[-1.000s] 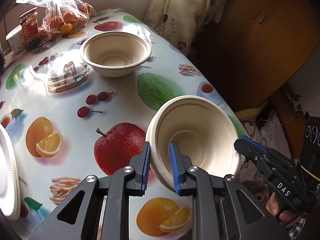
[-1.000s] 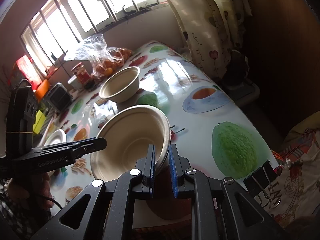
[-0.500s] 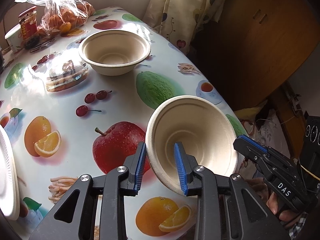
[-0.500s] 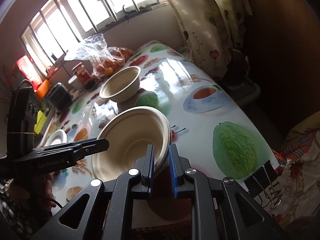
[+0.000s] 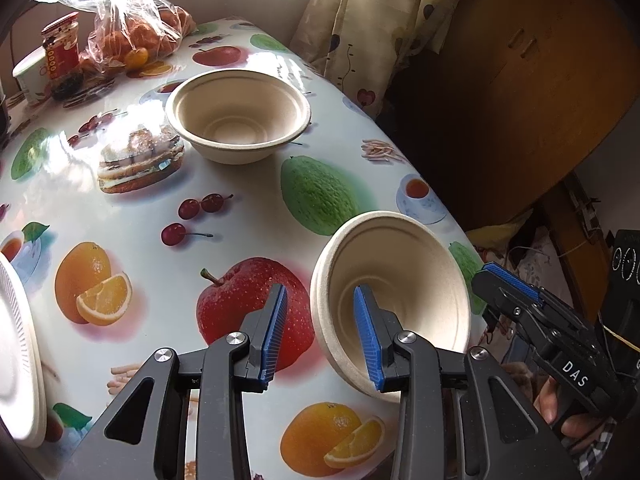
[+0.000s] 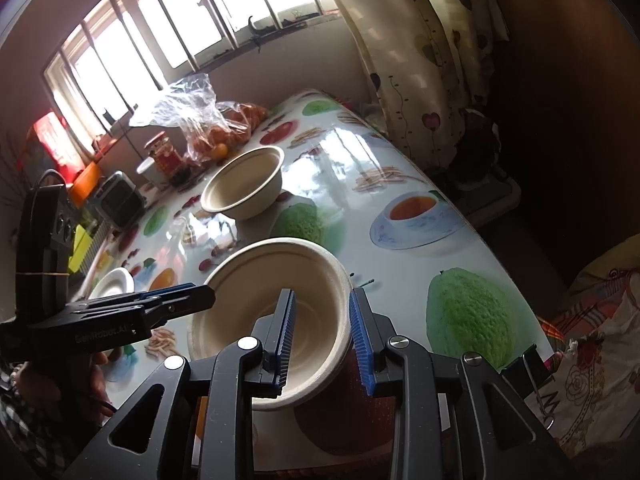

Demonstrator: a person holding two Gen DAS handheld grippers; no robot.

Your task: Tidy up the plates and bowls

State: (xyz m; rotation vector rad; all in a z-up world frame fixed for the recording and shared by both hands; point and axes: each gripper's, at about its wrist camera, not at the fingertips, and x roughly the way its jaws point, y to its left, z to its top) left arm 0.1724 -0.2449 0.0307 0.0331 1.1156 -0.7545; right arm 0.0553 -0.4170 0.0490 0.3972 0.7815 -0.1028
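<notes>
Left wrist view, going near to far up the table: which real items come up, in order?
Left gripper → tilted near bowl → far bowl standing upright on the table → red-lidded jar → plastic bag of oranges.

Matt, faintly grainy beige pulp-fibre bowl (image 5: 394, 296) between the jaws. Ahead of them, glossy, smooth fruit-print plastic tablecloth (image 5: 132, 204) mirroring window light; second matt fibre bowl (image 5: 239, 114); crinkled clear plastic bag (image 5: 120, 8). Ribbed blue rubbery pads (image 5: 276, 332) on matt black plastic fingers with shiny metal rivets.
</notes>
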